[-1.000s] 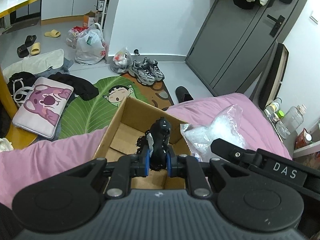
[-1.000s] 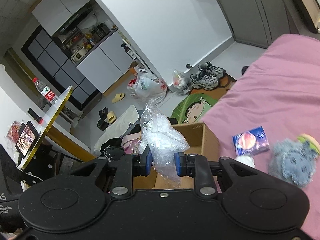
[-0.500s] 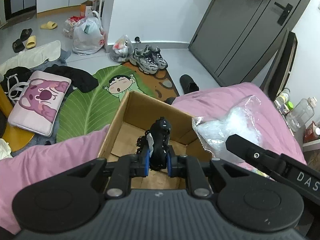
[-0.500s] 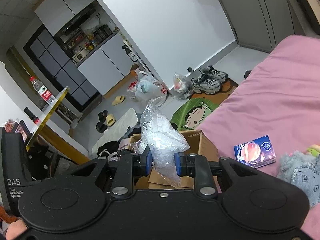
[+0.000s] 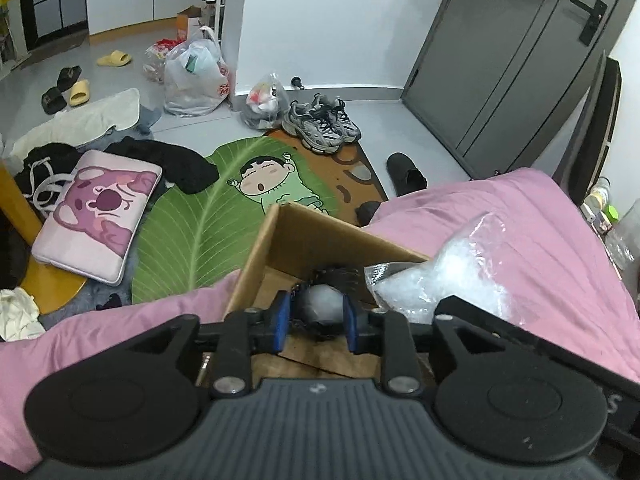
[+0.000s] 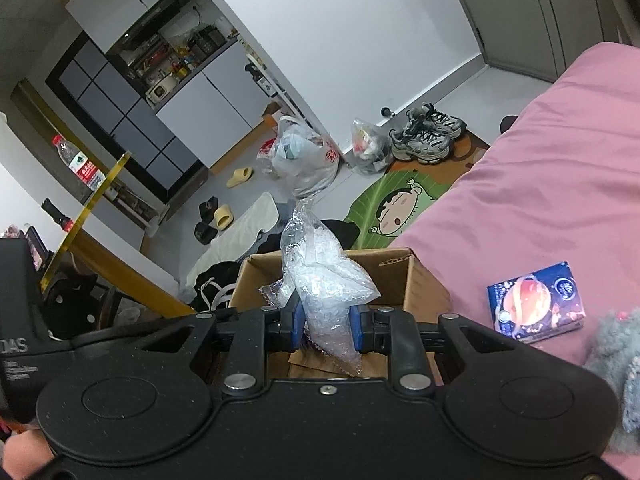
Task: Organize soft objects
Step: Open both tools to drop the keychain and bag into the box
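Note:
An open cardboard box (image 5: pixel 280 232) stands at the edge of the pink bed (image 5: pixel 520 216); it also shows in the right wrist view (image 6: pixel 404 276). My left gripper (image 5: pixel 316 322) is over the box with its jaws parted; a black and grey soft toy (image 5: pixel 326 300) sits between the pads, dropping into the box. My right gripper (image 6: pixel 326 324) is shut on a clear crinkled plastic bag (image 6: pixel 320 264) and holds it over the box. The bag also shows in the left wrist view (image 5: pixel 444 272).
A blue tissue pack (image 6: pixel 536 308) and a grey plush toy (image 6: pixel 616 356) lie on the bed at the right. Below the bed lie a green leaf mat (image 5: pixel 200 216), a pink cushion (image 5: pixel 96 212), sneakers (image 5: pixel 320 124) and plastic bags (image 5: pixel 196 76).
My left gripper's jaws have opened and the black toy has sunk from upright between the pads down toward the box. Both grippers have moved closer over the box.

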Action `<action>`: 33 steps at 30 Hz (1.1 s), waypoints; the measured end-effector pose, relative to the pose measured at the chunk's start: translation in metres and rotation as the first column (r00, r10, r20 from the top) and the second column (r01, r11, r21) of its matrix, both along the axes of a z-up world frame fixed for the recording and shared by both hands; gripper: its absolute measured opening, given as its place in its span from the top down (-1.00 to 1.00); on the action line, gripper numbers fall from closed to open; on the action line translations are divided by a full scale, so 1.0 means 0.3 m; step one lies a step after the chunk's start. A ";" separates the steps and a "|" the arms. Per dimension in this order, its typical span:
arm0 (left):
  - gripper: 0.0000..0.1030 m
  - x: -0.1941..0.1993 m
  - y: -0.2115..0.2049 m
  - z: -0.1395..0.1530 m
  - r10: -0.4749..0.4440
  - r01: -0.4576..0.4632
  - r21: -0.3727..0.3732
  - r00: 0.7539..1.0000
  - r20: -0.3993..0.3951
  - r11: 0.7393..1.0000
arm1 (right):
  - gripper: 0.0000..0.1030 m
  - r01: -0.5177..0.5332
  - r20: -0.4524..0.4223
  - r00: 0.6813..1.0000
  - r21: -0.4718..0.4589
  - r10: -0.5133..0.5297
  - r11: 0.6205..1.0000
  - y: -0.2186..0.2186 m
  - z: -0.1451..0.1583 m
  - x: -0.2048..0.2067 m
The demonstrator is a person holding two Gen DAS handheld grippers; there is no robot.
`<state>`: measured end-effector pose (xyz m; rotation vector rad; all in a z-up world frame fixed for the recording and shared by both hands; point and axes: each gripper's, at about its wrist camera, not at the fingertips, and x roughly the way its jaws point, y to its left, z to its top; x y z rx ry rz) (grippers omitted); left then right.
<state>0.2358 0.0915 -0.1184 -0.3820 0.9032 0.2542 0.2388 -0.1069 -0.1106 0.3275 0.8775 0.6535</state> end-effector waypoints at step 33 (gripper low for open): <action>-0.82 -0.204 -0.066 0.193 0.103 -0.102 0.094 0.995 -0.006 0.990 | -0.74 0.130 0.076 0.989 -0.039 -0.127 0.991 -0.154 0.176 -0.137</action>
